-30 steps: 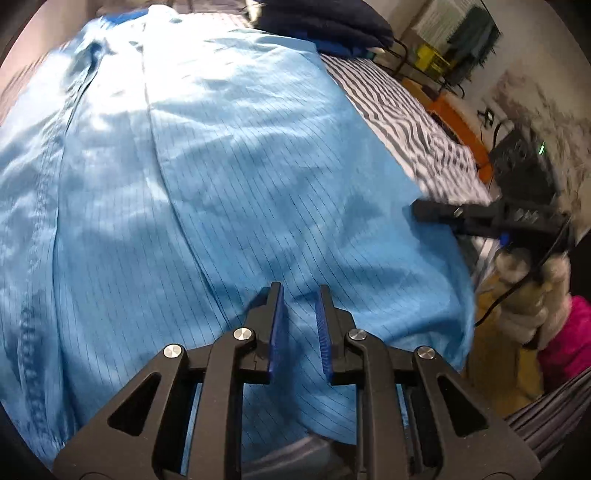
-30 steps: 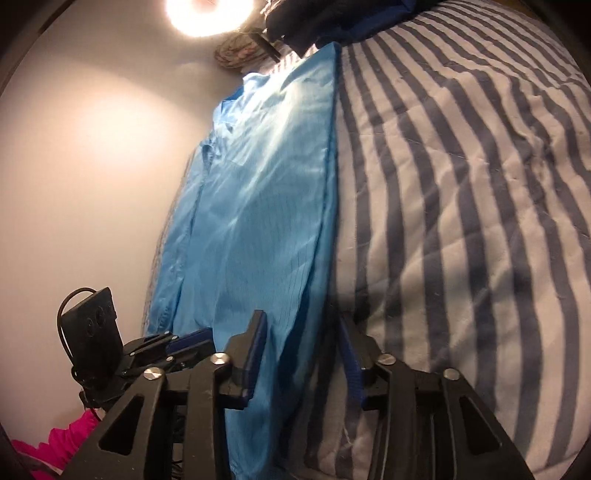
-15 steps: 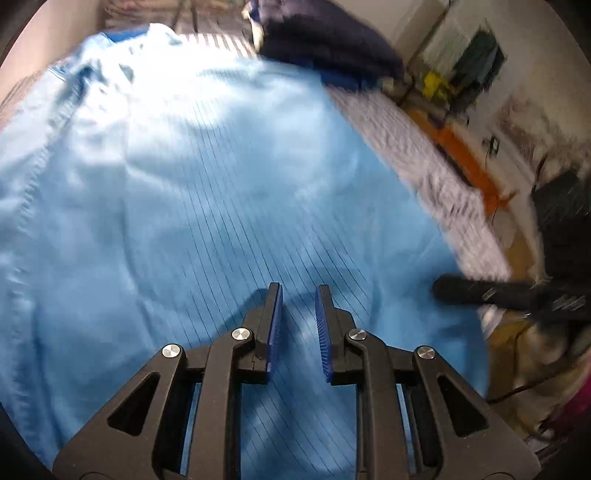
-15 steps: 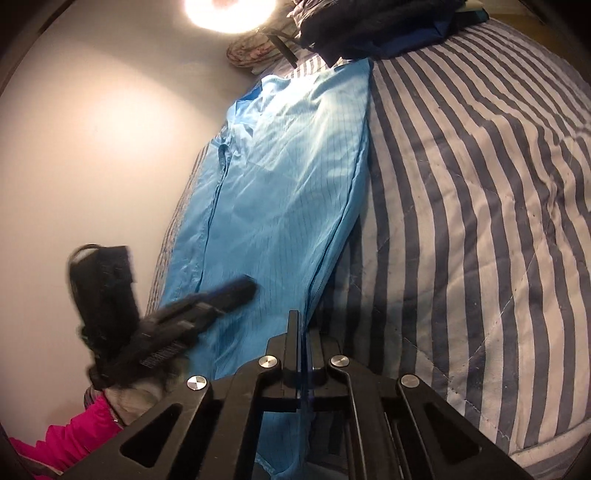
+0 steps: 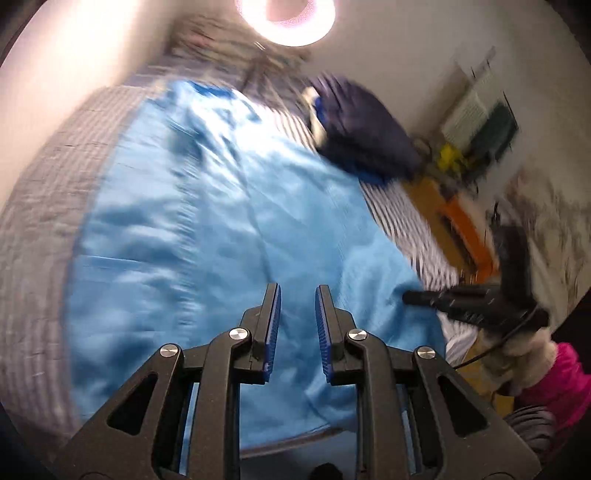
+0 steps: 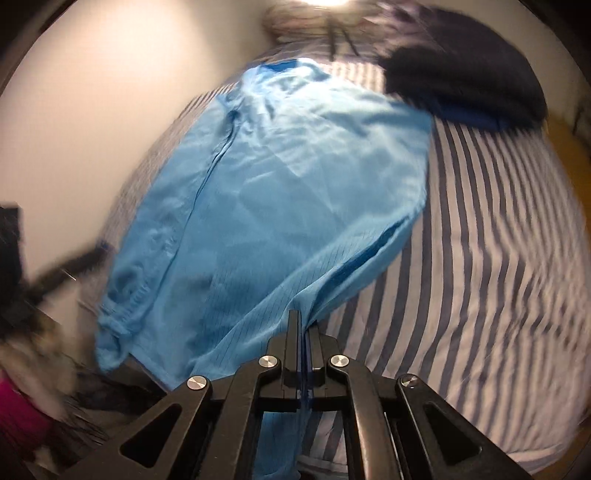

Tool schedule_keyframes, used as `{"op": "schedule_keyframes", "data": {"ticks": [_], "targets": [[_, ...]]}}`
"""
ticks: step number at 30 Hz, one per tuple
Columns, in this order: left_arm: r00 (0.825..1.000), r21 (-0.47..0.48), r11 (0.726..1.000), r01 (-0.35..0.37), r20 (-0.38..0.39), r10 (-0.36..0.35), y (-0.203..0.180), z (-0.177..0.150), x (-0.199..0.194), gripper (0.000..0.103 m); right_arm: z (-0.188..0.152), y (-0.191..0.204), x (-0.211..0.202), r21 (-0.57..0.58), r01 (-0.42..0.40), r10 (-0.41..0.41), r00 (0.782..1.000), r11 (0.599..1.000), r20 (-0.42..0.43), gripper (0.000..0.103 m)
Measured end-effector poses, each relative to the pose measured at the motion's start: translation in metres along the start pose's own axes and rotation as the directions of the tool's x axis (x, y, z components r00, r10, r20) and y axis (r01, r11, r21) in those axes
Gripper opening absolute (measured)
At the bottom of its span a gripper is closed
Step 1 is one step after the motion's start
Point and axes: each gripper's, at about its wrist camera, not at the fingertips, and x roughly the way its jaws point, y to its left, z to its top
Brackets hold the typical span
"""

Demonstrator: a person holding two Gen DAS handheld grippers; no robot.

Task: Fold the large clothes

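A large light-blue garment (image 5: 221, 221) lies spread on the striped bed cover (image 6: 480, 240). In the right wrist view my right gripper (image 6: 301, 317) is shut on the garment's (image 6: 295, 166) near right edge, and the cloth rises in a taut ridge to the jaws. The left wrist view shows that gripper (image 5: 408, 296) at the garment's right edge. My left gripper (image 5: 297, 290) hangs above the near part of the garment with a narrow gap between its blue pads (image 5: 275, 332); nothing is pinched there. It appears as a dark blur (image 6: 94, 254) in the right wrist view.
A pile of dark navy clothes (image 5: 362, 136) sits at the far right of the bed. A ring lamp (image 5: 286, 18) shines by the wall. A person's pink sleeve (image 5: 554, 380) is at the right. Orange furniture (image 5: 461, 221) and clutter stand beside the bed.
The right gripper closed on the garment's edge and lifted it. Both grippers rose and tilted up, so the far wall and lamp came into view. The left jaws kept the same gap.
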Motion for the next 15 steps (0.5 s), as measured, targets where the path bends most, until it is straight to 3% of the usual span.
{"op": "schedule_keyframes", "data": {"ticks": [3,7,12,15], "targets": [[0.996,-0.069,0.998,-0.006,0.086,0.012,0.031,0.015,-0.043,0.018,0.011,0.038,-0.002,-0.136,0.084,-0.087,0.996,0.987,-0.013,0.0],[0.982,-0.153,0.988,0.007,0.186,0.022,0.066,0.027,-0.082,0.018,0.024,0.098,0.007,-0.319,0.157,-0.166,0.986,0.935,0.0,0.0],[0.968,-0.26,0.965,0.012,0.244,0.054,0.114,0.028,-0.111,0.018,0.029,0.17,0.051,-0.504,0.163,-0.202,0.979,0.848,-0.024,0.0],[0.962,-0.301,0.954,-0.006,0.258,0.087,0.133,0.025,-0.119,0.018,0.019,0.204,0.084,-0.583,0.123,-0.196,0.979,0.803,-0.064,0.0]]}}
